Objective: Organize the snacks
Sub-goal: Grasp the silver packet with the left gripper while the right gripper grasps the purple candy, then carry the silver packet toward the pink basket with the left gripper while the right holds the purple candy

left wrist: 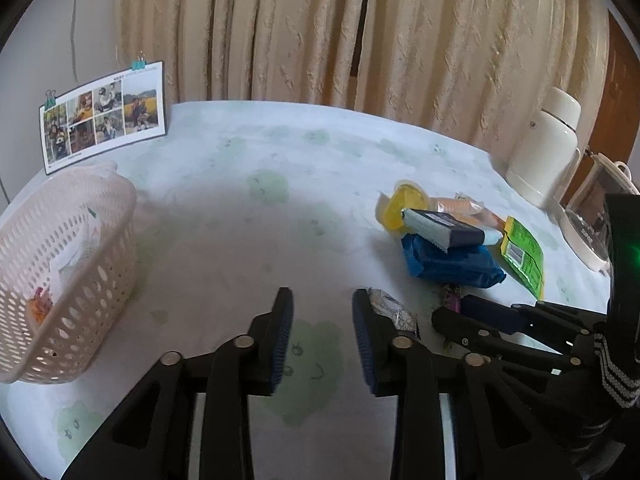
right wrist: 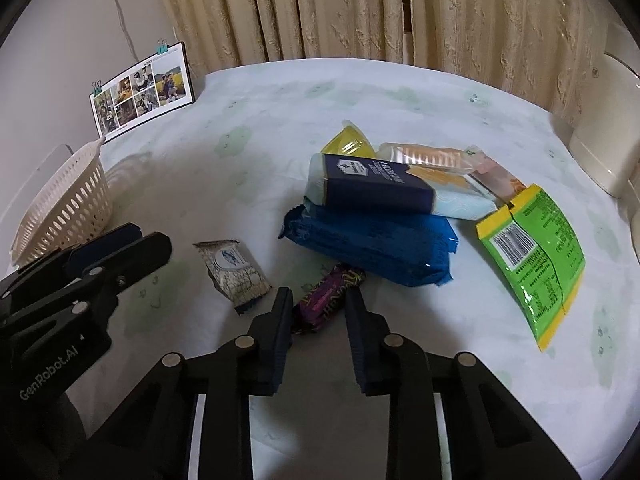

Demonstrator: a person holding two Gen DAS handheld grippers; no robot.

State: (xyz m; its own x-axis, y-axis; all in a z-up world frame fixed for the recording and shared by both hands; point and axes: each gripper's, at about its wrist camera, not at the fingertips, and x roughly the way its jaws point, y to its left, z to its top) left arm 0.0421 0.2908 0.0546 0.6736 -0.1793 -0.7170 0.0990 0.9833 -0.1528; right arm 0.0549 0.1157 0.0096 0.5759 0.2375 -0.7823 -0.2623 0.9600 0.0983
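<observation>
Purple candy wrapper [right wrist: 328, 294] lies on the tablecloth [right wrist: 280, 120] between the spread fingers of the right gripper [right wrist: 318, 312], not pinched. Left gripper [left wrist: 322, 312] is also spread, over bare cloth, small white packet [left wrist: 390, 308] just beside its right finger. Snack pile: blue pack [right wrist: 372, 244], navy box [right wrist: 376, 186], green bag [right wrist: 536, 256]. White basket [left wrist: 68, 256] stands well left.

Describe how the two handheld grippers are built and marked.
Both the left gripper and the right gripper are matte black linkage frames with silver pivot pins and ribbed dark-blue finger pads. The left gripper's body carries white "GenRobot.AI" lettering; a green light glows on the right one's.
</observation>
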